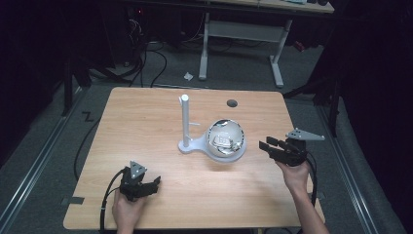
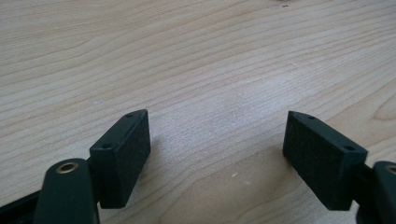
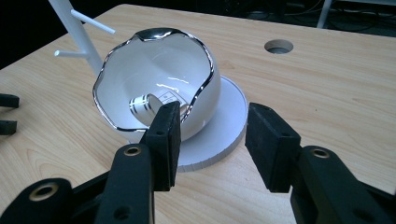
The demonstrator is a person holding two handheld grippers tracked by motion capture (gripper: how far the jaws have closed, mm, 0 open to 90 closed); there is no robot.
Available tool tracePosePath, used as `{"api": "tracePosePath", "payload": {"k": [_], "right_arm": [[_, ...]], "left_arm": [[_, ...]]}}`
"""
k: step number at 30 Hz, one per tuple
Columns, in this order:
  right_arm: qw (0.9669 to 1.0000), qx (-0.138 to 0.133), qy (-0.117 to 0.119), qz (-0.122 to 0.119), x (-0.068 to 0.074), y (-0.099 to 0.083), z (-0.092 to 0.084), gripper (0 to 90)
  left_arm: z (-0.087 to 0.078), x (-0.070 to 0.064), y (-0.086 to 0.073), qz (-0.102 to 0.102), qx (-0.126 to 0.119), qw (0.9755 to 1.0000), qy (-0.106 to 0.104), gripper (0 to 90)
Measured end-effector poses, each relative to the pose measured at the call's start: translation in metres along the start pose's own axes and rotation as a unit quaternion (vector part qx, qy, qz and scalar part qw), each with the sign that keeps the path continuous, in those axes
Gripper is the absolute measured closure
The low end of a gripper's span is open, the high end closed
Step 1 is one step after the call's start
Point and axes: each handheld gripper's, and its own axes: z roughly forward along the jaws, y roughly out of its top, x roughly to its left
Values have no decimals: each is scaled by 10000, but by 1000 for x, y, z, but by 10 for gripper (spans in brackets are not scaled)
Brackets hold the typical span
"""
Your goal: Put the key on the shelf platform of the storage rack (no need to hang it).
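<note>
High view: the left claw [image 1: 157, 183] rests open and empty on the table [image 1: 146, 122], the white stand [image 1: 185, 122] rises mid-table, the shiny-rimmed bowl [image 1: 225, 140] lies tipped, seemingly on the stand's round base, and the right claw [image 1: 263, 147], half-open and empty, hovers just beside it.

I worked in what looked like a lab or test room, not a home. My wooden table [image 1: 146, 195] stood on grey carpet, its top bare except for a cable hole [image 1: 232, 103]. Dark cables [image 1: 146, 58] snaked over the floor behind it, towards equipment in the shadows. A second desk on a white metal frame [image 1: 241, 36] stood beyond. Metal rails [image 1: 39, 156] ran along the floor on both sides.
</note>
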Motion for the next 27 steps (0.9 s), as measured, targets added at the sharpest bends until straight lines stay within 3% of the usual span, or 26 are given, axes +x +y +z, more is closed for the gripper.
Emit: {"api": "tracePosePath", "payload": {"k": [7,15,19,27], "right_arm": [[9999,-52,-6,93,-2,-8,-9,555],[9999,-58,-85,2,4,-18,-17,552],[9999,-25,-111,-94,9,-24,-17,551],[10000,7,-36,-56,14,-36,-14,550]], "left_arm": [[0,0,0,2,2,10000,0,237],[0,0,0,0,0,10000,1,237],[0,0,0,1,0,10000,1,237],[0,0,0,2,0,10000,1,237]]}}
